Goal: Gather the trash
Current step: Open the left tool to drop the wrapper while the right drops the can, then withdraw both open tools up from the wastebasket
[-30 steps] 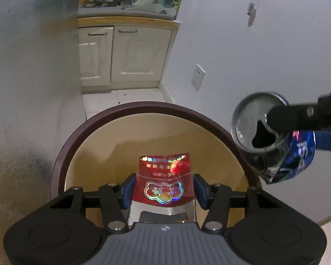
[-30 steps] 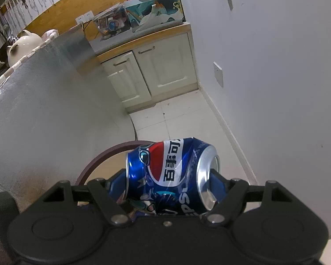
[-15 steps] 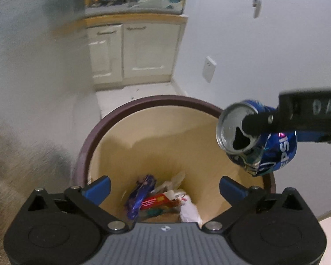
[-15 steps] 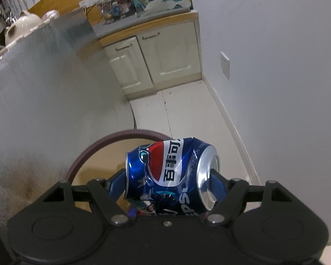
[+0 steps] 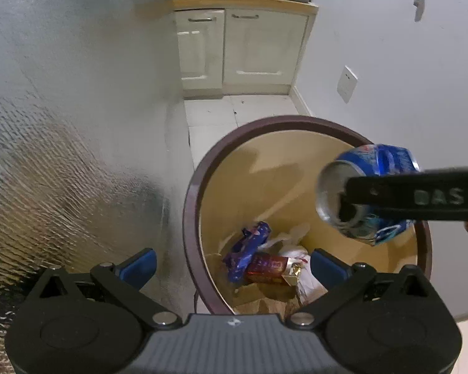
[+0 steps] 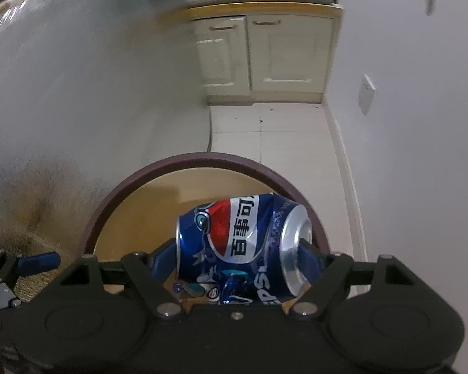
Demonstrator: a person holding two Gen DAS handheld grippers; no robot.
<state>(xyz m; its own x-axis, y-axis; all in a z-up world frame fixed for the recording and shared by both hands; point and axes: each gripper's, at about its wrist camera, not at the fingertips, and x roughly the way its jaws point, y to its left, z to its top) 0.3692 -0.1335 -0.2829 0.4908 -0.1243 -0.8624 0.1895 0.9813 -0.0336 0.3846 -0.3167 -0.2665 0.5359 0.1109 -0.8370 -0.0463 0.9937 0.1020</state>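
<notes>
Left gripper [image 5: 232, 263]: seen spread wide with nothing between its blue pads; the bin's near rim is covered by its black body.
Right gripper [image 6: 240, 255]: its jaws are opening, with the dented can between them; a pad is seen against the can's top end at 3 o'clock, while contact at the other end cannot be made out.
Pepsi can [image 6: 243, 249]: held sideways over the bin's mouth; in the left wrist view it is blurred and partly crossed by a black finger at 3 o'clock.
Bin [image 5: 196, 187]: brown rim, tan inside; cut off at 6 o'clock by both grippers.
Trash in the bin [image 5: 259, 261]: blue and red wrappers and white paper, partly hidden.
Cabinet [image 5: 240, 50]: at 12 o'clock, blurred.
</notes>
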